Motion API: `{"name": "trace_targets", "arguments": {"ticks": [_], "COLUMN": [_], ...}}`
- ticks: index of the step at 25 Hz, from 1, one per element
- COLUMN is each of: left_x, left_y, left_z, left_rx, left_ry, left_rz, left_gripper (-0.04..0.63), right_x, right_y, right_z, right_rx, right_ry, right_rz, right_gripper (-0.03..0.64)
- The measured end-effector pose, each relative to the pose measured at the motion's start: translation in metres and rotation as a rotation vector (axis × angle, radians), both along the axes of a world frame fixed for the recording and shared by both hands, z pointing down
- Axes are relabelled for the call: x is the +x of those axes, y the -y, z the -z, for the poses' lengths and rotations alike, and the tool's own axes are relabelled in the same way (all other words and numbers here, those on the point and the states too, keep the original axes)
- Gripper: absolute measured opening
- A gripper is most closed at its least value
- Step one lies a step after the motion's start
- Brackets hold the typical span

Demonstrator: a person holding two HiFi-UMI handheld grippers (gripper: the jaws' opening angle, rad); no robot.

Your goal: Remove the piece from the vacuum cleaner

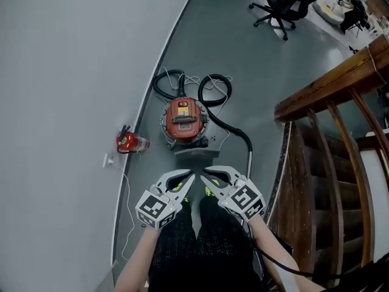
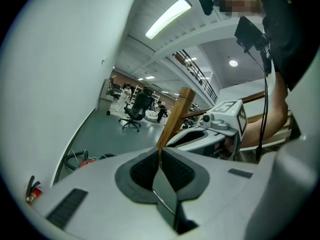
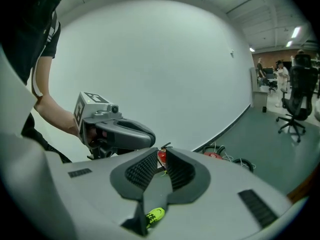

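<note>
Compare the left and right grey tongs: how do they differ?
Left grey tongs: jaws pressed together; right grey tongs: jaws narrowly apart. The left tongs sit nearer the white wall, the right nearer the wooden staircase. Both are empty, short of the round red vacuum cleaner.

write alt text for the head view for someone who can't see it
A red vacuum cleaner with a curling black hose sits on a grey floor beside a white wall, seen from above. Nearer the camera, a person holds the left gripper and right gripper side by side, both empty. A wooden staircase stands at right.
</note>
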State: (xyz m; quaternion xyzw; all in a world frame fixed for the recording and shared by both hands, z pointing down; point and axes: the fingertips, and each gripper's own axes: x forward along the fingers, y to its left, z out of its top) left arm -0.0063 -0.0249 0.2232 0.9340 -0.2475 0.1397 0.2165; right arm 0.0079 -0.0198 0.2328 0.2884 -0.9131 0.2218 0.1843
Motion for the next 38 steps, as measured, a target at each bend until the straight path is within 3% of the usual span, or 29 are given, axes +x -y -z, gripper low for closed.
{"name": "trace_targets", "arguments": {"ticks": [11, 28, 38], "left_x": [0.024, 0.015, 0.004], "left_y": [0.017, 0.027, 0.025], "left_z": [-0.054, -0.171, -0.240], "left_rx": [0.005, 0.008, -0.004], "left_ry": [0.024, 0.117, 0.157], "left_rz": [-0.031, -0.087, -0.078], "left_gripper": [0.046, 0.118, 0.135], "right_x": [0.015, 0.007, -0.001], "right_y": [0.024, 0.022, 0.032], "right_z": [-0.068, -0.192, -0.252], "right_rx": [-0.038, -0.070, -0.078], "right_ry": [-0.054, -0.177, -0.196], "right_rz": [0.036, 0.097, 0.096], "right_gripper": [0.066, 0.121, 0.141]}}
